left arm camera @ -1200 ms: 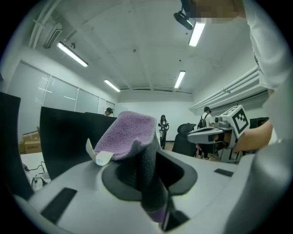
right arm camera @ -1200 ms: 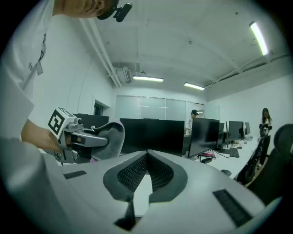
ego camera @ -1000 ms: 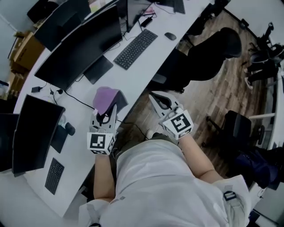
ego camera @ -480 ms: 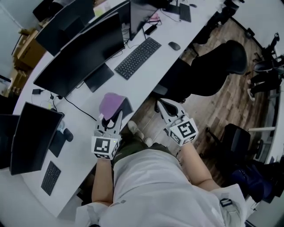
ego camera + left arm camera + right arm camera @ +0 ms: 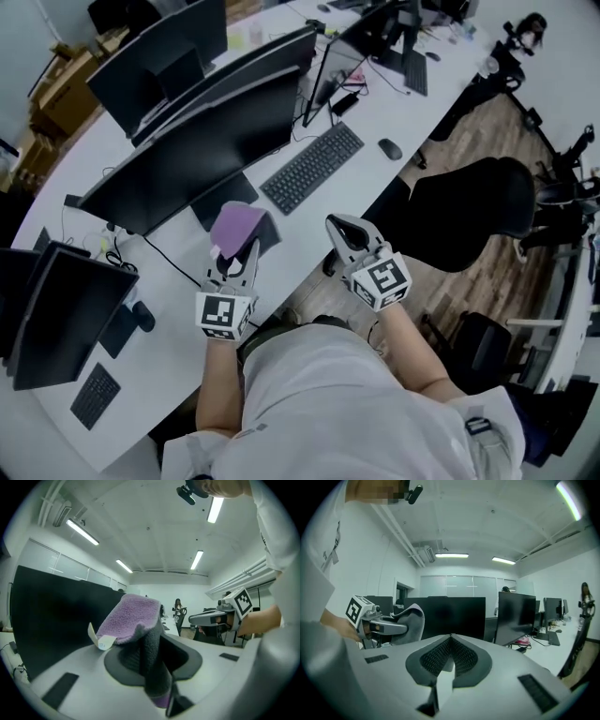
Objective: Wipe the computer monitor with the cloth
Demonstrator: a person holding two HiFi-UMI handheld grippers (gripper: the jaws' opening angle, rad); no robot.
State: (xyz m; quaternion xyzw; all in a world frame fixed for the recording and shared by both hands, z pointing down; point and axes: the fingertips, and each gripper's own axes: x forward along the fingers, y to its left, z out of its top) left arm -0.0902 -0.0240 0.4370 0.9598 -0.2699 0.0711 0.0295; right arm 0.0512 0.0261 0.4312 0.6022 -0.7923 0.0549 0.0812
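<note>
My left gripper (image 5: 236,250) is shut on a purple cloth (image 5: 236,225), which hangs over the desk in front of the wide black monitor (image 5: 192,157). In the left gripper view the cloth (image 5: 133,623) folds up out of the closed jaws, a white tag (image 5: 100,641) dangling at its left, with the dark monitor screen (image 5: 51,611) close on the left. My right gripper (image 5: 339,228) is shut and empty, held off the desk edge over the floor. In the right gripper view its jaws (image 5: 451,656) meet at the tip, and the left gripper with the cloth (image 5: 410,620) shows at left.
A curved white desk (image 5: 169,309) carries several monitors, a keyboard (image 5: 312,167) and a mouse (image 5: 389,148). Another monitor (image 5: 61,309) stands at lower left. A black office chair (image 5: 469,211) sits right of the right gripper. A second keyboard (image 5: 415,70) lies farther back.
The head view has tipped up toward the monitors. Both grippers have risen slightly forward, the left one carrying the cloth closer to the wide monitor; grip states are unchanged.
</note>
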